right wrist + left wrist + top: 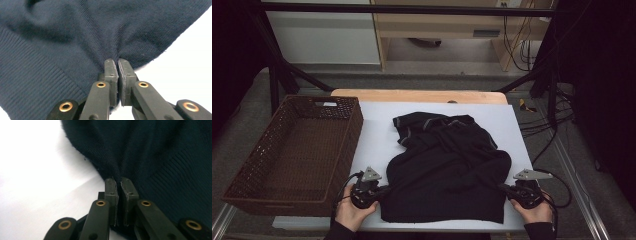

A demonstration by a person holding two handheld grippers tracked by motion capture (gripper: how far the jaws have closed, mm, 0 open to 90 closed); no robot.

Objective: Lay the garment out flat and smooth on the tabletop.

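Observation:
A dark knitted sweater (444, 165) lies crumpled on the white sheet (377, 135) that covers the table. My left gripper (384, 190) is shut on the sweater's left edge near the front, with a pinch of dark fabric (117, 170) between its pads. At the other side my right gripper (503, 187) is shut on the right edge of the sweater (100, 37), the cloth bunching where the jaws meet. Ribbed hem fabric shows beside each grip. A hand holds each gripper from the front edge.
A brown wicker basket (242, 192) stands at the left of the table, empty. Black frame posts (274, 85) rise at the back left and back right. Cables (542, 125) hang at the right. Bare white sheet lies between basket and sweater.

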